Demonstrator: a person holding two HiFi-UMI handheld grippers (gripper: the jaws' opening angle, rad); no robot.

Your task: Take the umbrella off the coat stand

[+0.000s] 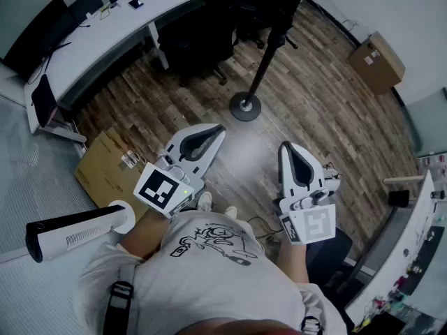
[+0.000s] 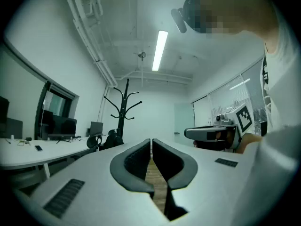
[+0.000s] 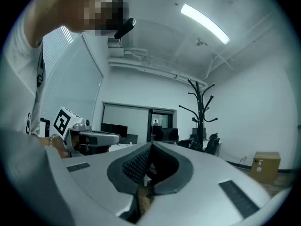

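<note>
Both left gripper (image 1: pixel 220 128) and right gripper (image 1: pixel 286 147) low, forward toward coat stand (image 1: pixel 268 53), fingers (image 2: pixel 133 162) closed, empty.

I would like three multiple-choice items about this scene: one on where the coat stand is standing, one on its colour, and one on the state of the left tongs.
1. Where does the base of the coat stand rest?
A. on the white desk
B. on the wood floor
C. on the cardboard box

2. What colour is the coat stand?
A. white
B. red
C. black

3. How do the left tongs stand?
A. shut, with nothing between them
B. wide apart
C. shut on a cup

Answers: 1 B, as the head view shows the round base on the planks. 2 C, as both gripper views show a black pole and hooks. 3 A, as the left gripper view shows the jaws together and only floor behind.
</note>
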